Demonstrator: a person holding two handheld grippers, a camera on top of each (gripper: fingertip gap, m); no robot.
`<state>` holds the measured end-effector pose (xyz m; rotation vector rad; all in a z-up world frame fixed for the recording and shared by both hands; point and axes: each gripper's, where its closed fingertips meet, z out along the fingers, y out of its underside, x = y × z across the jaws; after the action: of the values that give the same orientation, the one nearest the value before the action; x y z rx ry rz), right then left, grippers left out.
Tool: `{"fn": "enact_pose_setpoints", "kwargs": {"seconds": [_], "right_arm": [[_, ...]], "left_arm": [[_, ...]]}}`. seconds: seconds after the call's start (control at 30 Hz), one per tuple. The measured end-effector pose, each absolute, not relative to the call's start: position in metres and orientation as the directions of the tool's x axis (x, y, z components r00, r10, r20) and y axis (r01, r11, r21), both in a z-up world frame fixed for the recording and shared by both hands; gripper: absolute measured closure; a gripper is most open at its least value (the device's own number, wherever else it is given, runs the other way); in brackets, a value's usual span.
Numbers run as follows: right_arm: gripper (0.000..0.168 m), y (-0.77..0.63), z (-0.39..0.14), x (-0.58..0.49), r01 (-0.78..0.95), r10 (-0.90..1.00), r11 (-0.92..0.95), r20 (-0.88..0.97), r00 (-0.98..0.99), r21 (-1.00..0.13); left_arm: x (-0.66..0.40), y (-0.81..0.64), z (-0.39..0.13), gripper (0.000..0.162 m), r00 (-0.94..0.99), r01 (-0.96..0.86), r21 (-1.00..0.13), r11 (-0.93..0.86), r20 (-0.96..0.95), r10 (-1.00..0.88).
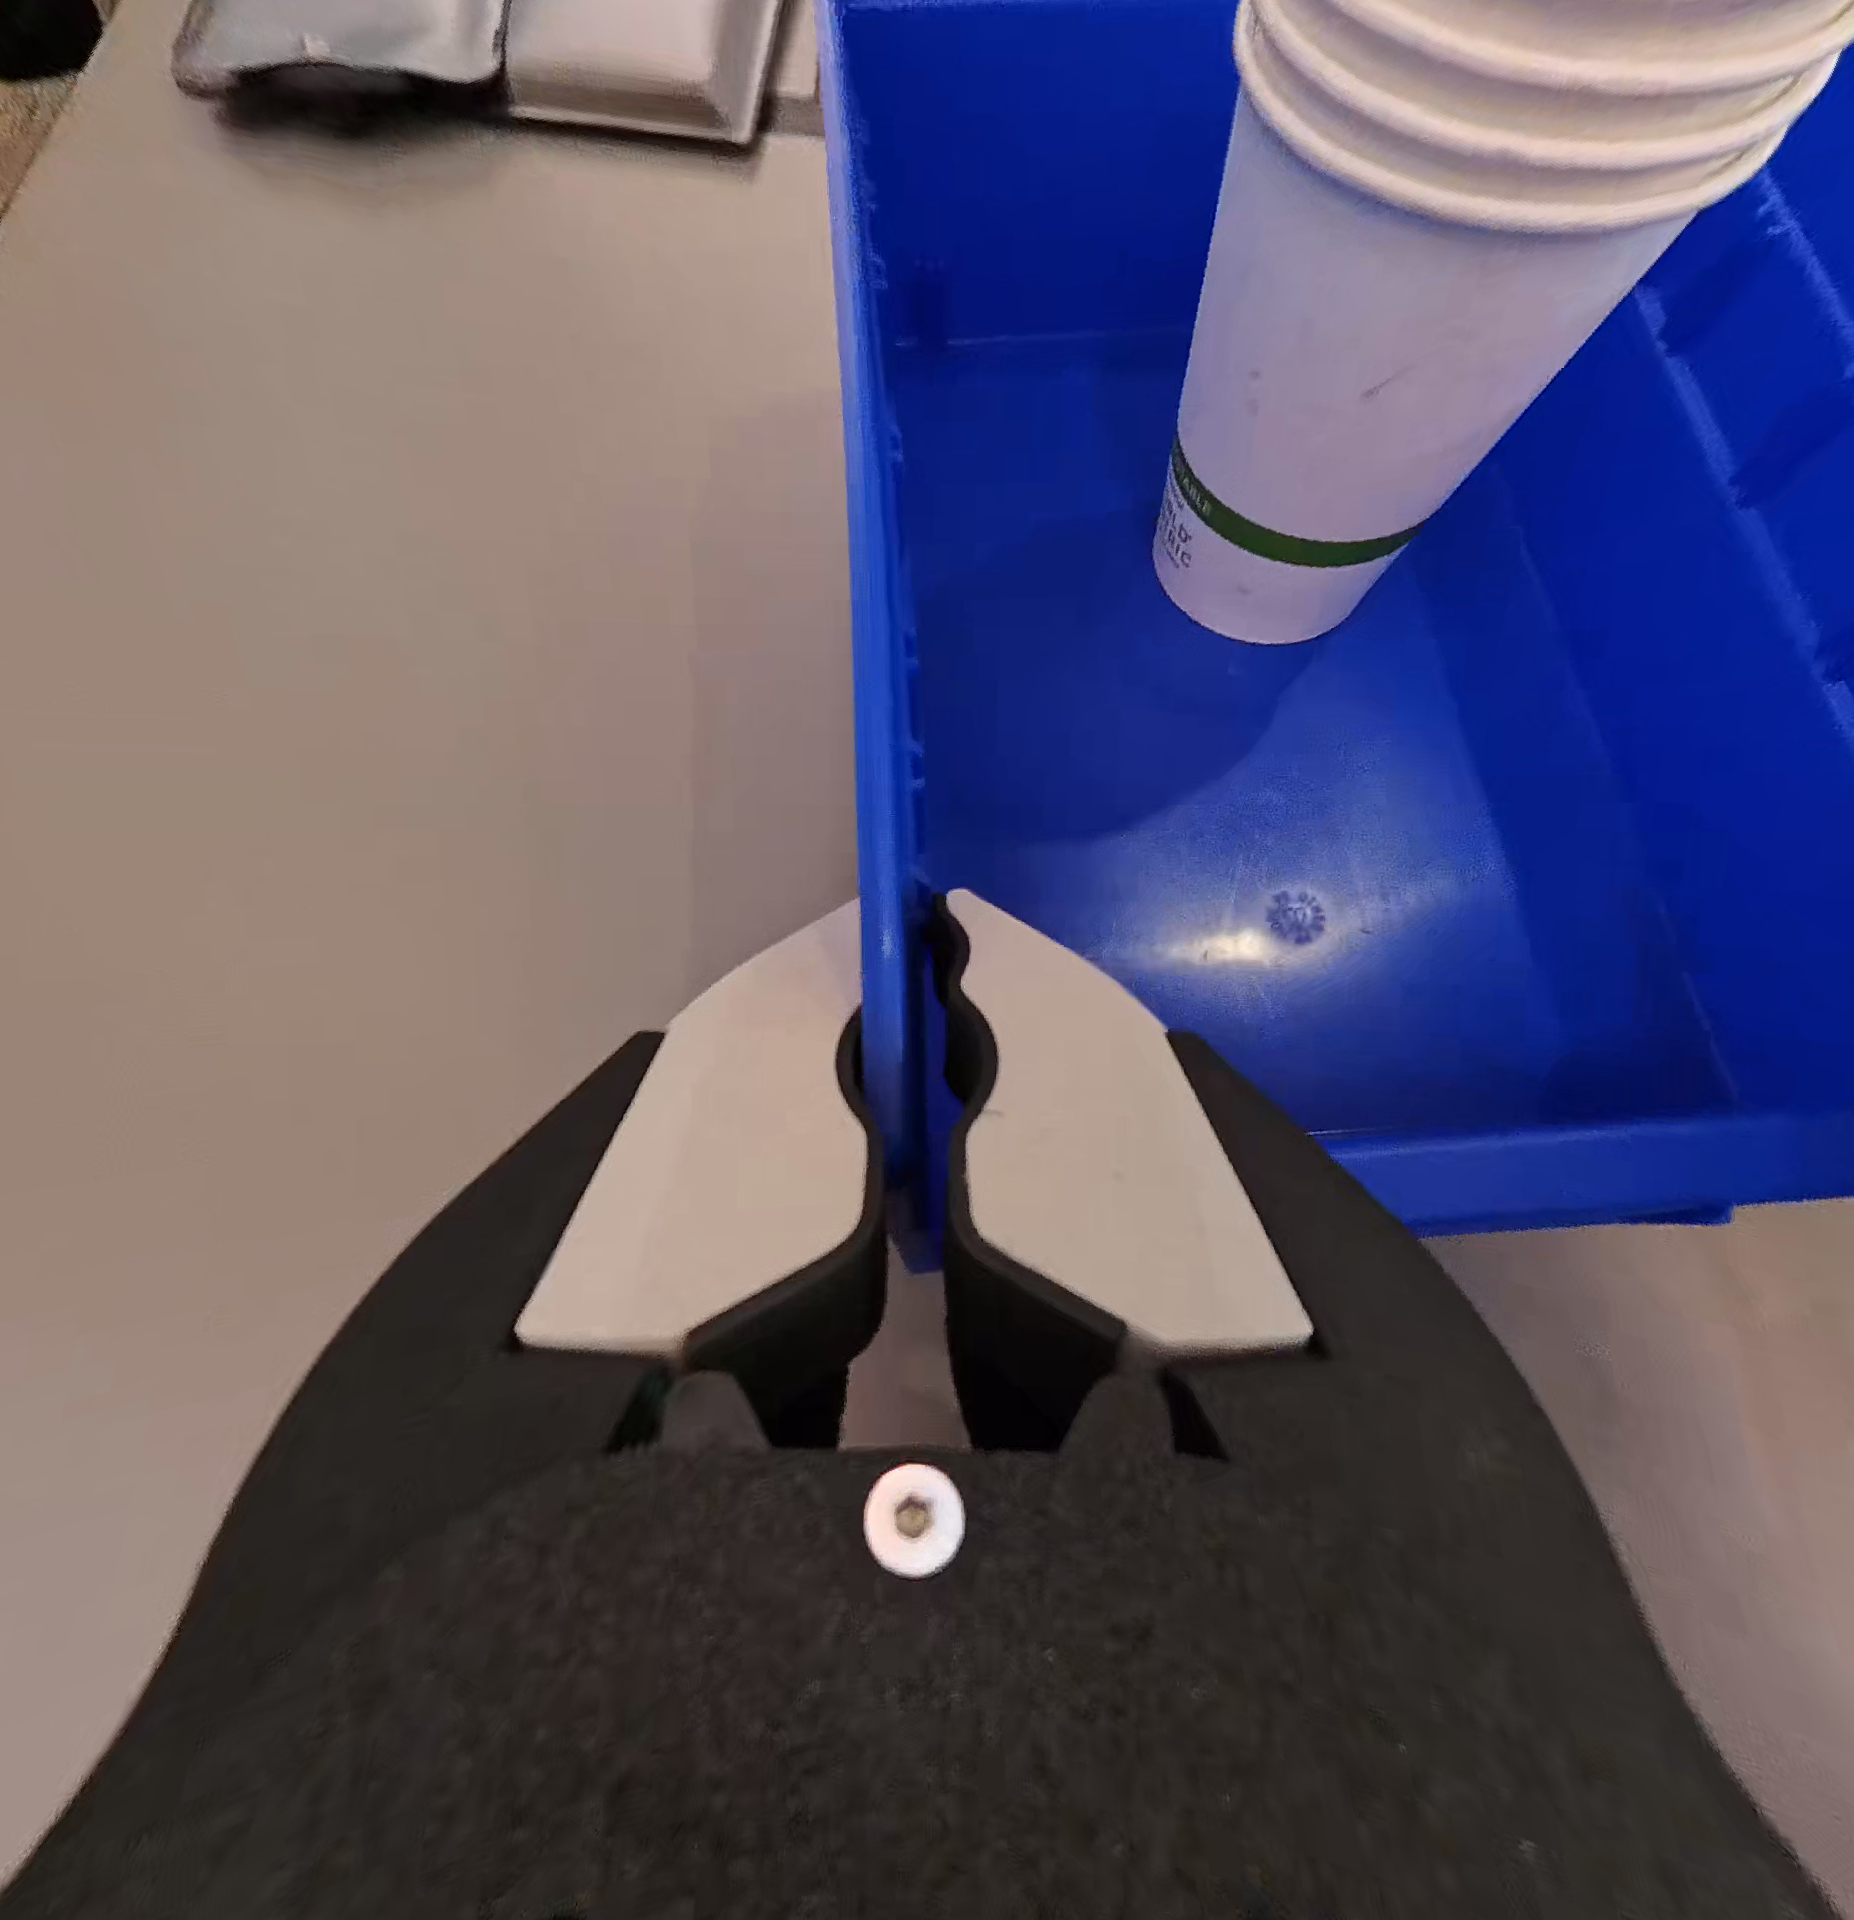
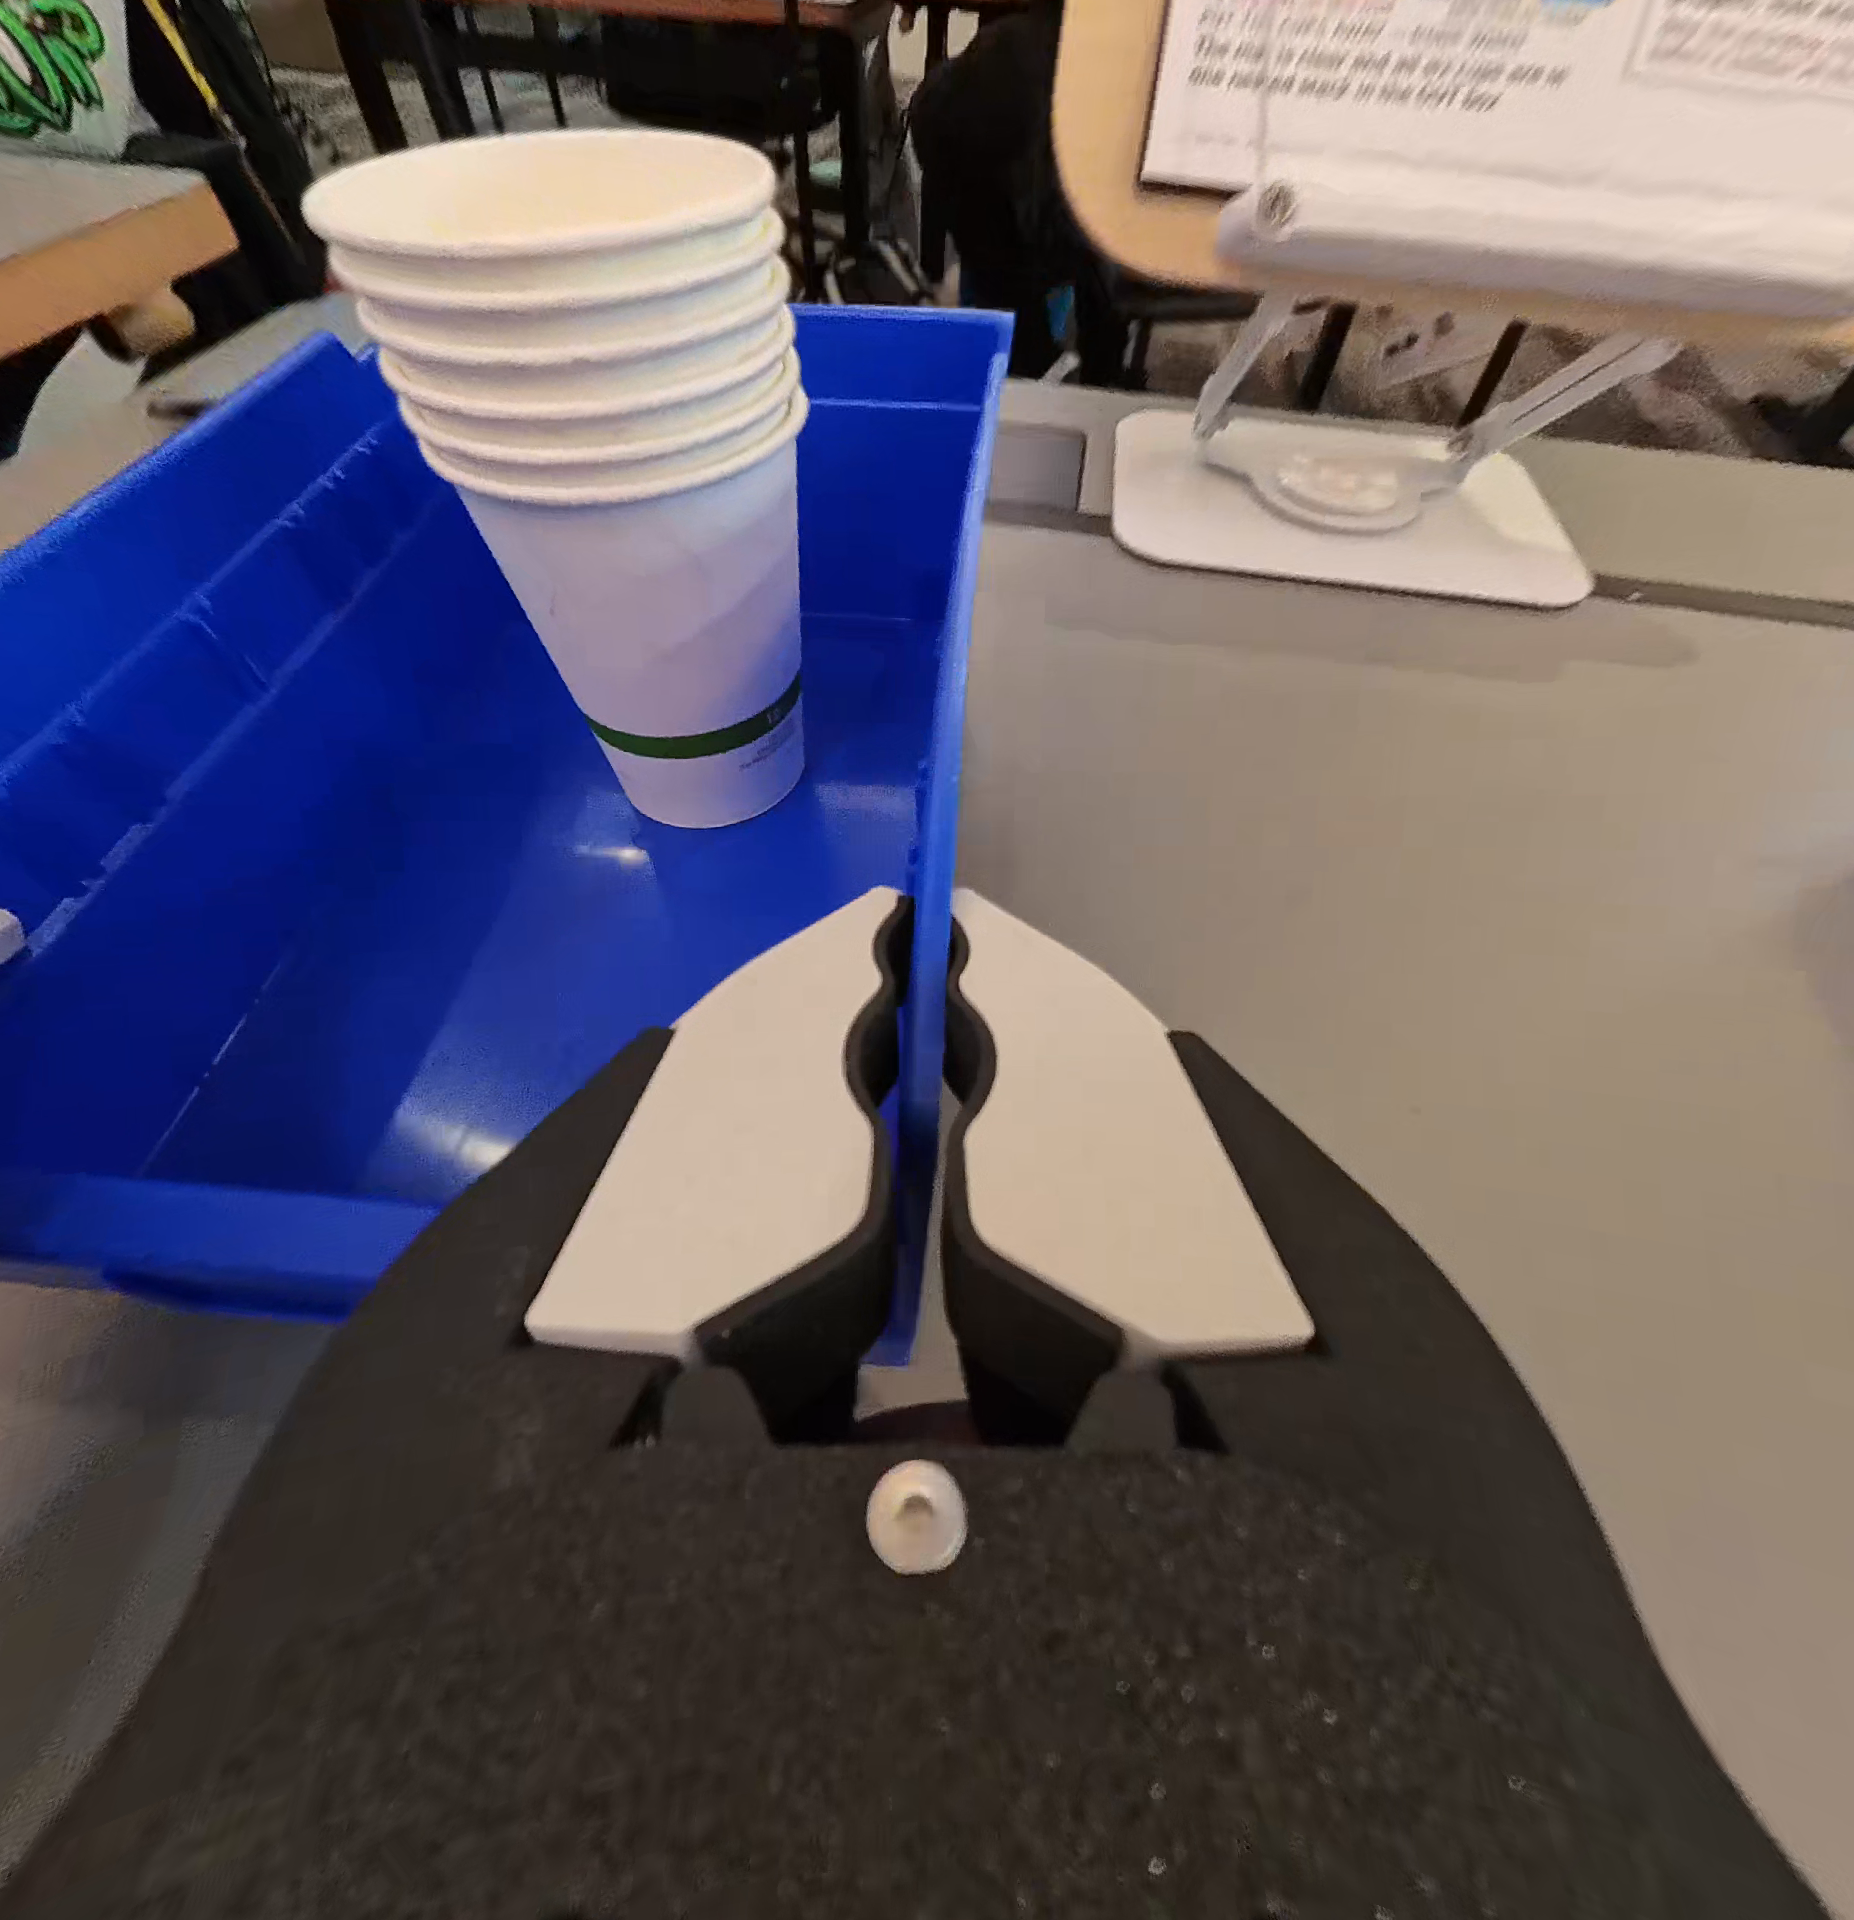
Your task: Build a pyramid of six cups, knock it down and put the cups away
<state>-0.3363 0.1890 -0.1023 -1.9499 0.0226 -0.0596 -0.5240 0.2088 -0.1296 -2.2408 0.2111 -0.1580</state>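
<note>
1. The bin [image 1: 1162, 790] is glossy blue moulded plastic, rectangular, with thin ribbed walls and a smooth floor that catches glare; it rests on a matt grey table [image 1: 383, 623]
2. Inside the bin stands a nested stack of cups [image 2: 632, 488], white paper, tapered, each with a rolled rim; the rims form a ridged band near the top, and the lowest cup carries a dark green stripe near its base. The stack leans slightly and sits towards the bin's far end
3. The left gripper [image 1: 907, 935] has black textured arms and pale grey fingers with wavy black pads; it is clamped on the bin's left wall
4. The right gripper [image 2: 928, 925], of the same make, is pinched closed on the bin's right wall
5. Beyond the bin, a white stand [image 2: 1349, 509] with a flat rounded base sits on the table, and grey padded pouches [image 1: 476, 62] lie at the far edge
</note>
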Motion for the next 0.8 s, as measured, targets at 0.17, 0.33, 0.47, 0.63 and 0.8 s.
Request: {"fn": "enact_pose_setpoints", "kwargs": {"seconds": [0.17,0.33,0.47,0.63,0.8], "right_arm": [[0.164,0.187,-0.113,-0.344,-0.013,-0.021,-0.346,-0.006,1.000,-0.938],[0.159,0.190,-0.113,-0.346,0.067,0.073,-0.370,0.043,0.996,-0.927],[0.143,0.170,-0.098,-0.343,0.145,0.215,-0.365,0.068,0.974,-0.920],[0.130,0.101,-0.041,-0.306,0.236,0.461,-0.227,0.110,0.881,-0.945],[0.130,0.062,-0.012,-0.170,0.221,0.394,-0.178,0.137,0.909,-0.959]], "left_arm": [[-0.532,0.218,-0.133,0.158,0.973,-0.104,-0.784,-0.612,0.047,-0.226],[-0.531,0.219,-0.133,0.155,0.971,-0.049,-0.794,-0.606,0.105,-0.216],[-0.524,0.212,-0.135,0.138,0.968,-0.032,-0.782,-0.622,0.130,-0.214],[-0.532,0.197,-0.083,0.103,0.986,-0.031,-0.845,-0.534,0.062,-0.155],[-0.469,0.157,-0.022,0.098,0.948,-0.010,-0.922,-0.388,0.115,-0.297]]}}
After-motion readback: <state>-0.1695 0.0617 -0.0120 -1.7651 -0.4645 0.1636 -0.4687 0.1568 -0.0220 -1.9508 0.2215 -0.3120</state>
